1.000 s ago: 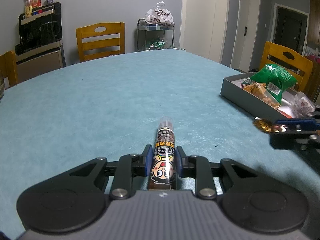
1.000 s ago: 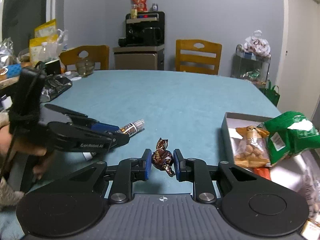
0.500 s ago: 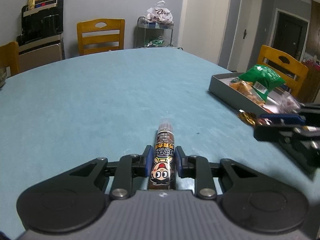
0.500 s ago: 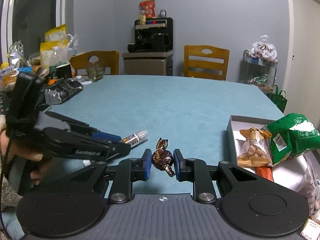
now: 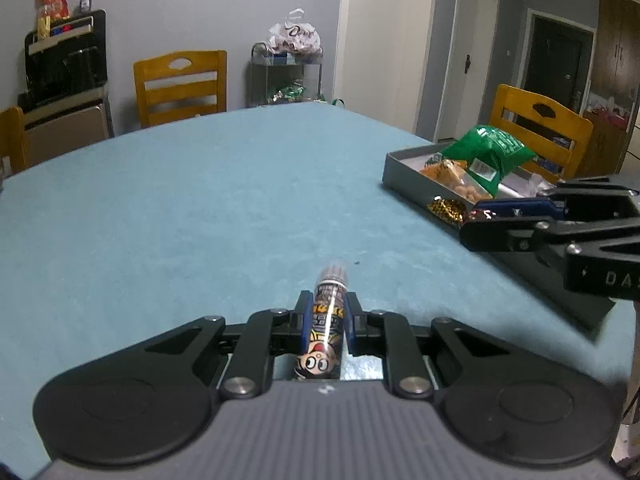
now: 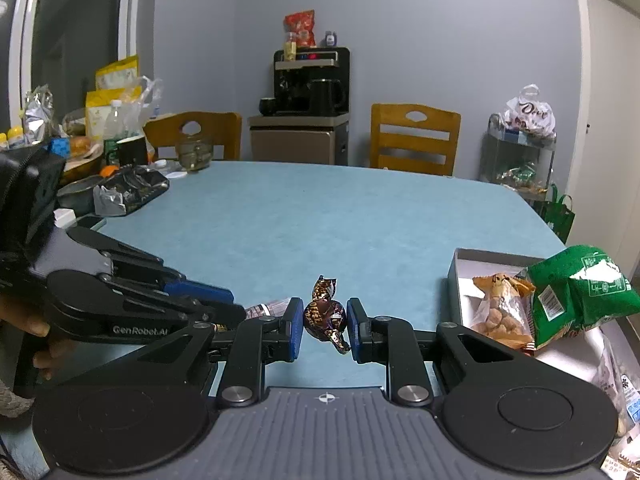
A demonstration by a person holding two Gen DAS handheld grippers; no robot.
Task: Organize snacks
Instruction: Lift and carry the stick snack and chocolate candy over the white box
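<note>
My left gripper holds a thin cartoon-printed snack stick lengthwise between its blue pads, jaws closing tighter on it, above the blue tablecloth. My right gripper is shut on a brown-and-gold wrapped candy. In the left wrist view the right gripper shows from the side, the candy at its tip just before the grey tray. The tray holds a green bag and a clear nut packet. The left gripper reaches in from the left in the right wrist view.
Wooden chairs stand around the table. A coffee machine on a cabinet and a wire cart with a bag line the far wall. Bags, bottles and foil packets crowd the table's far left. A person's hand grips the left tool.
The left gripper has carried the stick toward the tray, and the stick has rolled in its grip. The right gripper with the candy now appears larger and nearer in the left wrist view.
</note>
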